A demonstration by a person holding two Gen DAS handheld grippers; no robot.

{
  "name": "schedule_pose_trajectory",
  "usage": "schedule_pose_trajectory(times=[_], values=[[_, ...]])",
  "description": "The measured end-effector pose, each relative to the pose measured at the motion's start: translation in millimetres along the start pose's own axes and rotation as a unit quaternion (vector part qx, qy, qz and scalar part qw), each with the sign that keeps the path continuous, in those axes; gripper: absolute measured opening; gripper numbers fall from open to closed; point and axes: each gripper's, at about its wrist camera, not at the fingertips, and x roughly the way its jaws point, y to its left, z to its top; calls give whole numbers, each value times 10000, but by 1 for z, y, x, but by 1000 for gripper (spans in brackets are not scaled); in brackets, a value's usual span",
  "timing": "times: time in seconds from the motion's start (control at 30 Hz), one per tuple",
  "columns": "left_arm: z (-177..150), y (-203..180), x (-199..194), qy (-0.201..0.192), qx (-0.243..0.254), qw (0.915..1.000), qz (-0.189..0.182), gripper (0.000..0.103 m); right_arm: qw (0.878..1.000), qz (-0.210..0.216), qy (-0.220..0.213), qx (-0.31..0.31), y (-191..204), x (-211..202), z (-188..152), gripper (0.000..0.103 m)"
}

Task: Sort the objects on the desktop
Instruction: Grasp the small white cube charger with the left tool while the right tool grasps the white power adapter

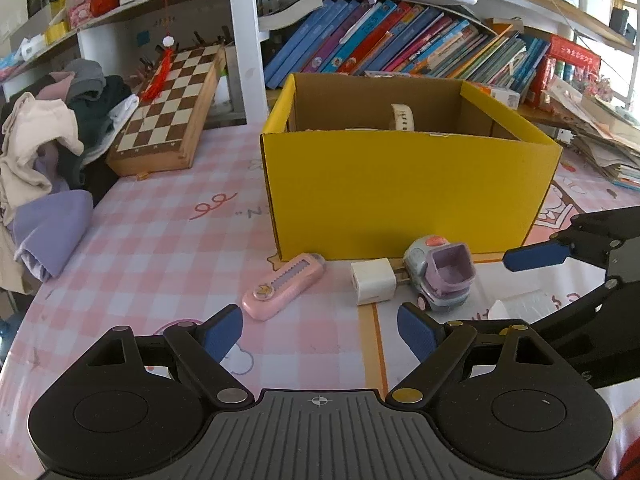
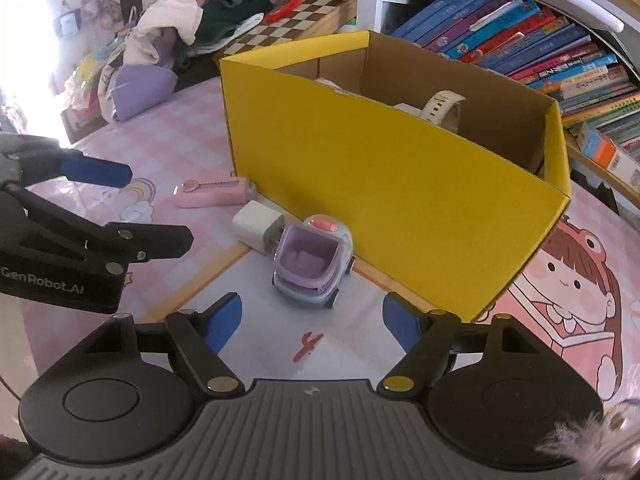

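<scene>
Roughly mid-task, I'd say: yellow cardboard box (image 1: 408, 196) sits centre frame on the pink checked tablecloth (image 1: 160, 240), and it already holds a cream watch strap (image 2: 442, 110) plus some pale items I can't identify below the rim. Three things remain outside, lined up against the box's near wall: pink utility knife (image 1: 282, 292) lower centre-left, white USB charger plug (image 1: 374, 282) beside it, and a pastel toy dump truck (image 2: 312, 264) touching or just beside the plug. Left gripper (image 1: 320, 336) has jaws spread wide, nothing between them, hanging near the knife and plug. Right gripper (image 2: 312, 322) is also open and empty, jaws lined up either side of the toy truck but short of it, pads not touching. A white object at the right edge of the left wrist view is partly hidden by the right gripper; can't tell what it is. Likely next: right takes the truck, left the knife or plug, then both drop into the box.
</scene>
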Motion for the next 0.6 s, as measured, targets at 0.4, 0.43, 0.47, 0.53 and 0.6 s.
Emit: schedule_pose_trajectory(times=[0.4,0.43,0.47,0.53,0.6], values=[[5,-7,5,72,18,10000,36,86,9999,99,87,93,-16,6,6,63],[5,-8,5,69,26,10000,17,86,9998,138,108,112,-18,4,5,64],[5,-10,5,70,34,10000,0,86,9997,175,131,128,-21,1,3,64],[5,-13,6,74,50,10000,-32,86,9993,249,233,164,-25,-3,-1,64],[6,-16,7,80,67,9999,-66,86,9988,314,329,176,-26,-6,-4,64]])
